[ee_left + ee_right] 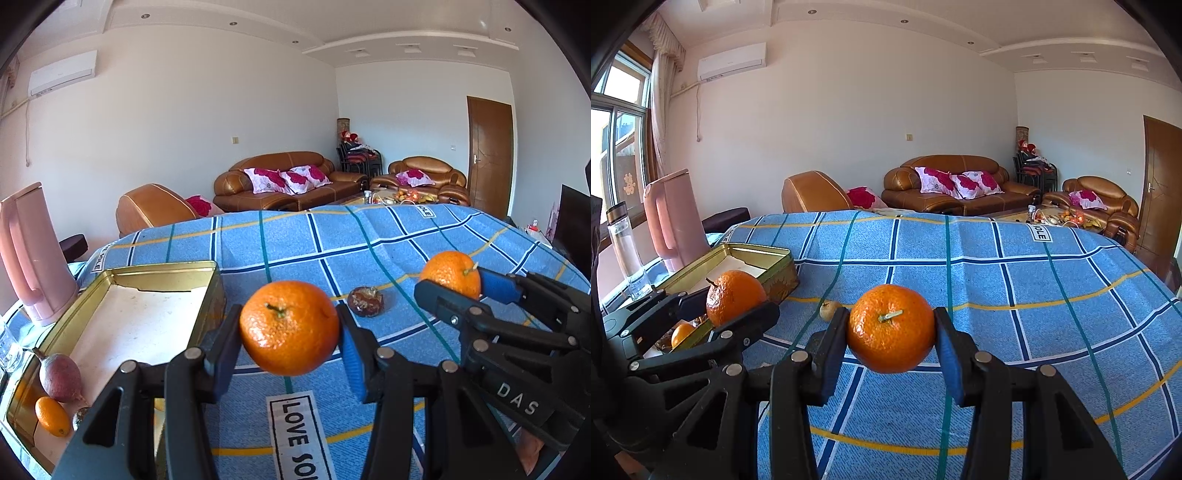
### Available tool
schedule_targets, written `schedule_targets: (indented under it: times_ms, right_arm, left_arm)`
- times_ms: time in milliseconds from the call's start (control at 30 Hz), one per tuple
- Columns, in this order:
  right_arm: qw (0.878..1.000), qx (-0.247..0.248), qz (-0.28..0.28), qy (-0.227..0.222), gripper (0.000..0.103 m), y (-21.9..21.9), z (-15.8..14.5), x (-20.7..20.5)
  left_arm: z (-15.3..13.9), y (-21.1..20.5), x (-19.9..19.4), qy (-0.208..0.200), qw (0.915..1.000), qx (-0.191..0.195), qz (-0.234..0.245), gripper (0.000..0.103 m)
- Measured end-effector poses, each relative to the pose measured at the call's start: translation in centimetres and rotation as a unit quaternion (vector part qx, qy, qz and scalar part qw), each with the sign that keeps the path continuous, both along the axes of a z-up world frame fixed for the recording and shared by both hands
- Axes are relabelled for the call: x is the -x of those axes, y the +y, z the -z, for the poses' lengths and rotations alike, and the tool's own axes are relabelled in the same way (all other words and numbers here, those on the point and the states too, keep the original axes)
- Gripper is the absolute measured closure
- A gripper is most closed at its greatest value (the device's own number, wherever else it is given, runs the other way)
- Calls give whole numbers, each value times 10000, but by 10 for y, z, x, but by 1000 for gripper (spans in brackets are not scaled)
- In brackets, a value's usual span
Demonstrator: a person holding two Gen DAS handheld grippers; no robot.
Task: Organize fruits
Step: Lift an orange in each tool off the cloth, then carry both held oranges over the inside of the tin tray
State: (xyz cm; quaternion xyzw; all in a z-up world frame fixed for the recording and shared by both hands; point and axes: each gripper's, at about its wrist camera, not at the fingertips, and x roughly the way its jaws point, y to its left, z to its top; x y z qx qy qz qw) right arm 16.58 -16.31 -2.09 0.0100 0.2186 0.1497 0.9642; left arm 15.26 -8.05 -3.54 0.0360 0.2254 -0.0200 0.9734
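My left gripper (290, 330) is shut on an orange tangerine (289, 326), held above the blue checked tablecloth just right of a gold tin tray (207, 291). My right gripper (891, 332) is shut on a second tangerine (891, 328); it also shows in the left wrist view (451, 274), to the right. In the right wrist view the left gripper (735, 301) and its tangerine (734, 295) show at the left, in front of the tray (777, 267). The tray holds a purple-red fruit (60, 376), a small orange fruit (52, 415) and another partly hidden fruit.
A brown shrivelled fruit (365, 301) lies on the cloth between the grippers. A small pale fruit (830, 310) sits near the tray. A pink kettle (27, 254) and a clear bottle (626, 247) stand at the table's left edge. Sofas stand beyond the table.
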Motion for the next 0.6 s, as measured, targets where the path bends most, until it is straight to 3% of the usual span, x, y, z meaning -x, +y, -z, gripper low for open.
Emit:
schedule_targets:
  times_ms: [600]
  right_arm:
    - [9987,64,-62,-500,55,4,-6,20]
  left_arm:
    - [-5,0,16,-336,9994,-79,-60,52]
